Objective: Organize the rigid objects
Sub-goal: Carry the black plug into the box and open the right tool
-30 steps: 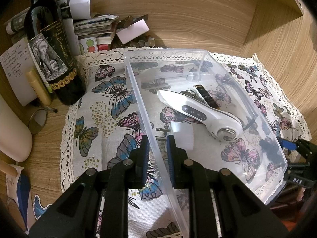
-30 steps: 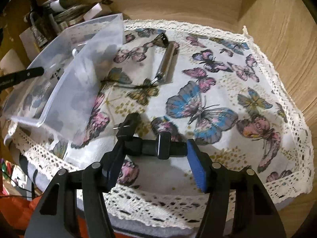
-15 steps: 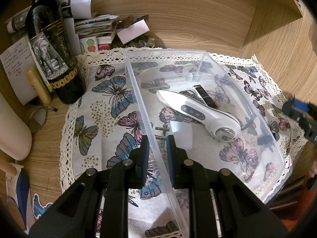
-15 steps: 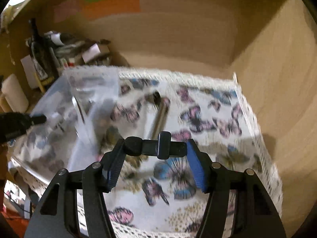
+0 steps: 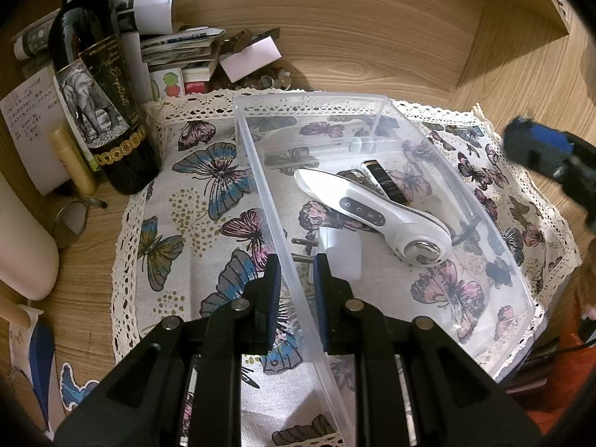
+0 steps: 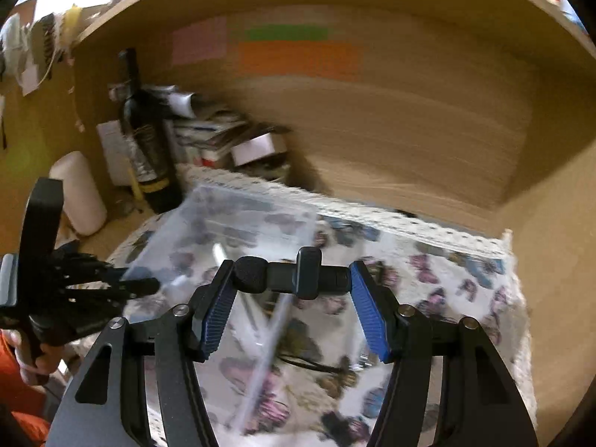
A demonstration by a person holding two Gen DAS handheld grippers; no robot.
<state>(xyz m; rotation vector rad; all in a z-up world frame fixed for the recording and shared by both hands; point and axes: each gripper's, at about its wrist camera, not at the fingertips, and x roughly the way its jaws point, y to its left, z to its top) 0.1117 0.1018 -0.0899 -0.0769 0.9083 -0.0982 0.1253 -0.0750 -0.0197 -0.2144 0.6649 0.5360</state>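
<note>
A clear plastic bin (image 5: 376, 98) stands on the butterfly cloth (image 5: 208, 205). It holds a white handheld device (image 5: 372, 216), a black tube (image 5: 387, 186) and small metal items. My left gripper (image 5: 296, 279) is shut on the bin's left wall near its front. My right gripper (image 6: 292, 298) is shut on a small black clip-on microphone (image 6: 290, 273), held in the air above the bin (image 6: 238, 231). It also shows blurred at the right in the left wrist view (image 5: 547, 152).
A dark wine bottle (image 5: 100, 93) stands left of the bin, with papers and cards (image 5: 186, 48) behind it. A white roll (image 5: 22, 238) and a small mirror (image 5: 69, 219) lie at far left. Wooden shelf walls (image 5: 521, 63) close the back and right.
My right gripper has lifted the microphone off the cloth and carried it up and left towards the bin. My left gripper and the bin have stayed in place.
</note>
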